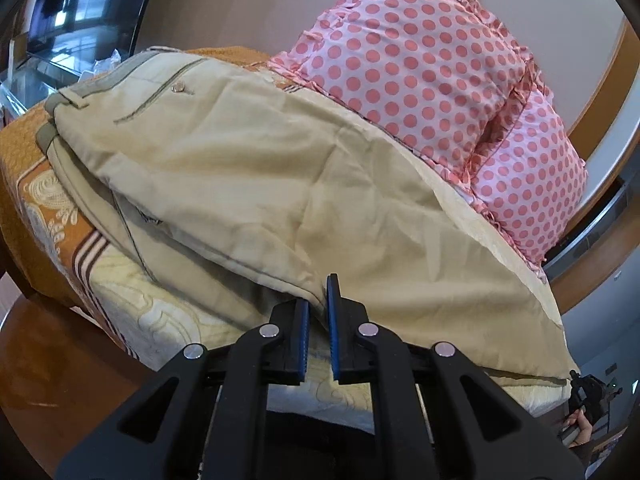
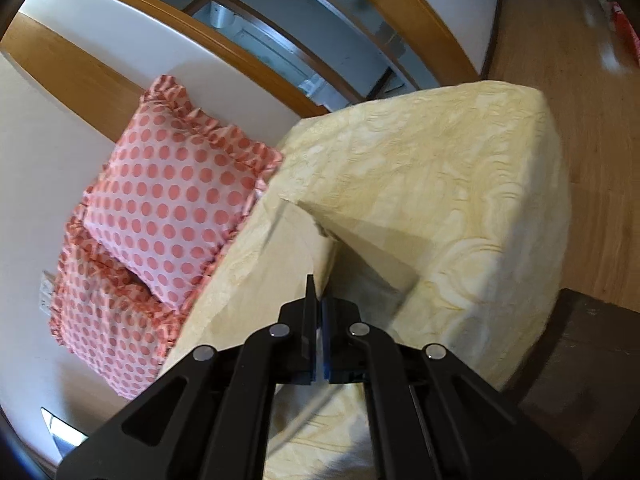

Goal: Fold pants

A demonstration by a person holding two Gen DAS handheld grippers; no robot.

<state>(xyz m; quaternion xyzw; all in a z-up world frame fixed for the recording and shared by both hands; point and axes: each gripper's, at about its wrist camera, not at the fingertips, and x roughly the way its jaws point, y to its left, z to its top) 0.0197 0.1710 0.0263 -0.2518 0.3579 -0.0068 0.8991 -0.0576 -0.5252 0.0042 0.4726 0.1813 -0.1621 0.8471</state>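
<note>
Beige pants (image 1: 256, 168) lie spread across the bed, waistband at the far left, legs running toward the lower right. My left gripper (image 1: 319, 312) is shut on the near edge of the pants, with cloth pinched between its blue pads. In the right wrist view my right gripper (image 2: 318, 312) is shut on the hem end of a pant leg (image 2: 316, 240), which stands up edge-on in front of the camera and is lifted off the bed. The right gripper also shows small at the lower right of the left wrist view (image 1: 588, 396).
The bed has a cream quilted cover (image 2: 460, 184) and an orange patterned blanket (image 1: 48, 200) at its left end. Two pink polka-dot pillows (image 1: 420, 60) lean on the wall behind. Wooden floor (image 2: 592, 100) lies beyond the bed. A dark wooden table (image 1: 60, 368) is at the near left.
</note>
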